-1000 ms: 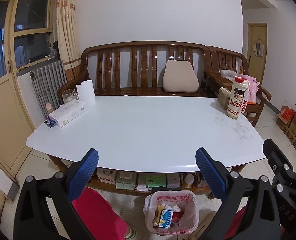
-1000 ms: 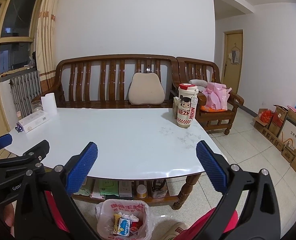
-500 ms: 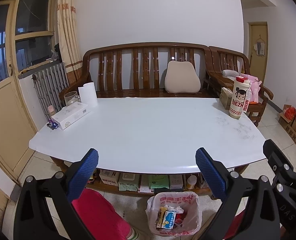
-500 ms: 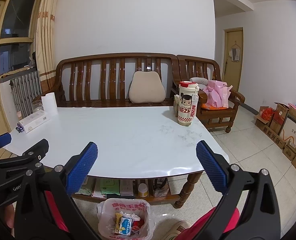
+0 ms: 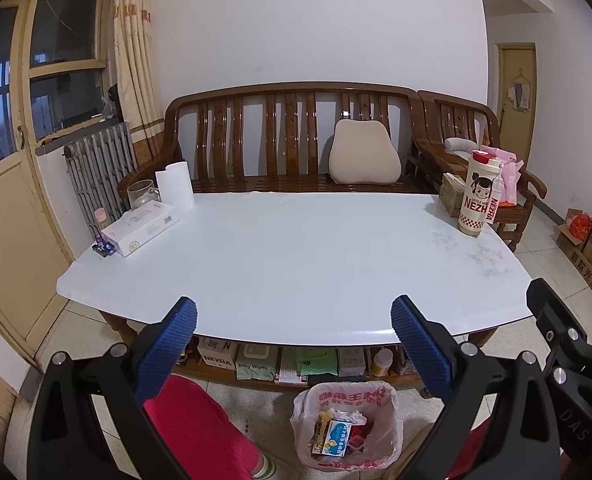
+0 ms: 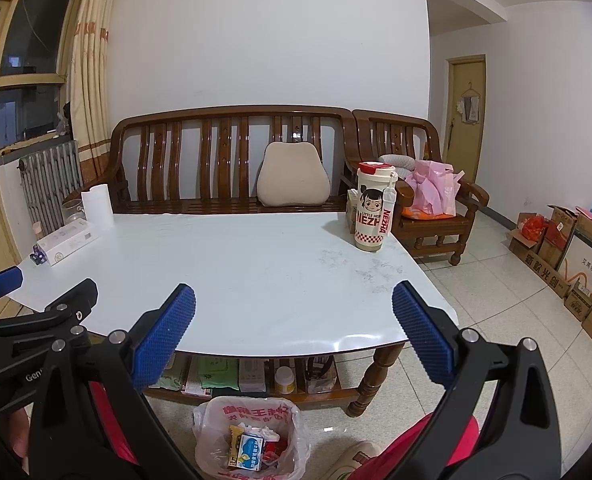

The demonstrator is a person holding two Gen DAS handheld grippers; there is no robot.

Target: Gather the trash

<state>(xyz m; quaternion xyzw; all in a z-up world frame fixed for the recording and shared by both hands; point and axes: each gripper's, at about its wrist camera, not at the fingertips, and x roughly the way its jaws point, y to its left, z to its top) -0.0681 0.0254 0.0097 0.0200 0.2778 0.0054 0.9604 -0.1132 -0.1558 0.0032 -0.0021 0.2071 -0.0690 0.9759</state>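
A trash bin lined with a white plastic bag [image 5: 346,426] stands on the floor in front of the white table [image 5: 296,256]; it also shows in the right wrist view [image 6: 251,438]. It holds a blue carton and other wrappers. My left gripper [image 5: 293,344] is open and empty, held above the table's near edge and the bin. My right gripper [image 6: 293,340] is open and empty, beside the left one, which shows at the left edge [image 6: 35,320].
On the table stand a NEZHA tumbler [image 5: 478,196], a paper roll [image 5: 174,186], a glass jar [image 5: 141,194] and a white box [image 5: 139,228]. A wooden bench [image 5: 291,140] lies behind. Boxes [image 6: 568,256] line the right wall. A shelf of goods sits under the table.
Both grippers have drawn back and risen a little, so the table looks slightly farther and more of the bin shows. Both stay open.
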